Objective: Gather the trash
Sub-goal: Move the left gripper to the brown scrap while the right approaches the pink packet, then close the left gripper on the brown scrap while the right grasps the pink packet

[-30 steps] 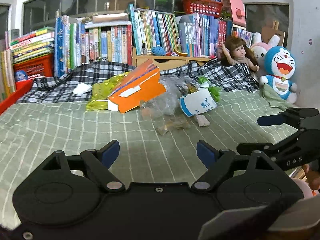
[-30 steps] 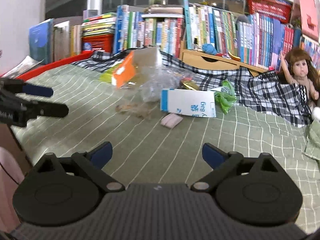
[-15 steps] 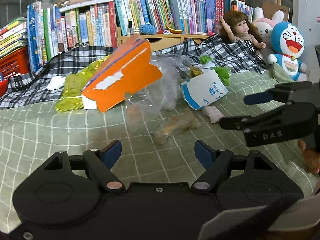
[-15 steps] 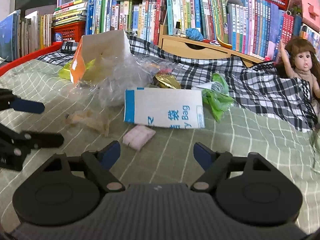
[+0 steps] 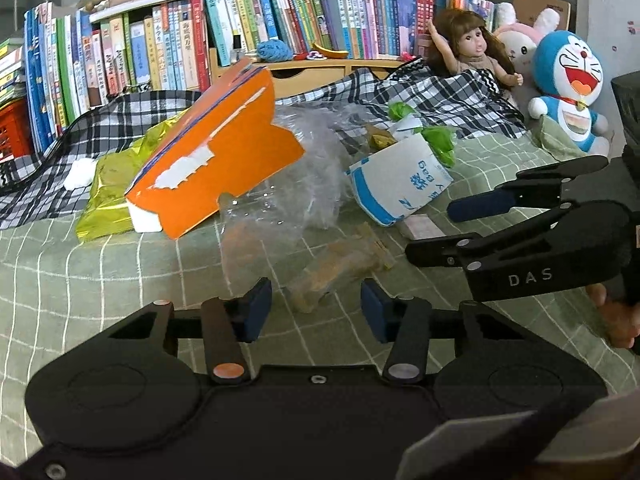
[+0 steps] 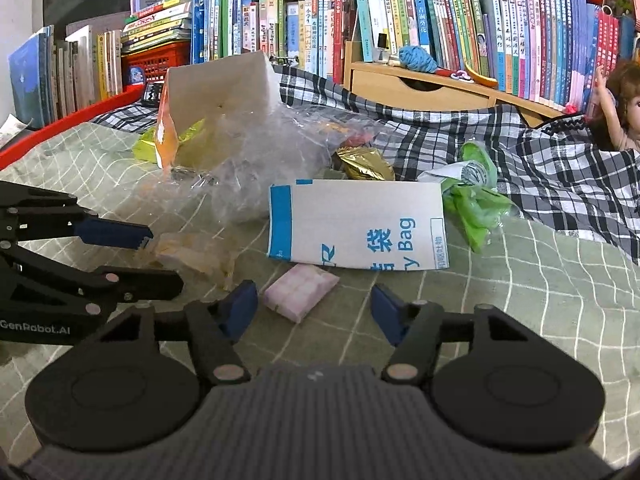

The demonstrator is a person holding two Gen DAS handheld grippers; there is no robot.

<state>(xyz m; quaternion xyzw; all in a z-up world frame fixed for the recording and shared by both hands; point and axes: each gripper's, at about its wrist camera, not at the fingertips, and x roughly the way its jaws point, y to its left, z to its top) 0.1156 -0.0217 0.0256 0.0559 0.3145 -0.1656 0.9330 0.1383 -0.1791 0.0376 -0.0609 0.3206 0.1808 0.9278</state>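
Trash lies scattered on the green checked bedspread [image 5: 80,280], and both tongs hang just over its near edge. The left gripper [image 5: 316,308] has its jaws part-spread and closing, with the near end of a crumpled brownish wrapper [image 5: 340,268] between the blue pads; I cannot tell whether they touch it. The right gripper [image 6: 314,306] is wider apart and also closing, with a small pink packet [image 6: 300,292] lying between its pads, clear of both.

Beyond them lie a white-and-blue paper bag [image 6: 356,224], clear plastic film [image 5: 296,168], a green plastic bag [image 6: 476,204], a gold foil wrapper [image 6: 364,164] and a torn orange box [image 5: 220,152] leaning on a yellow-green foil bag [image 5: 108,184].

A second ago both pairs of jaws stood much wider and farther back from the pile; the litter itself has not shifted.
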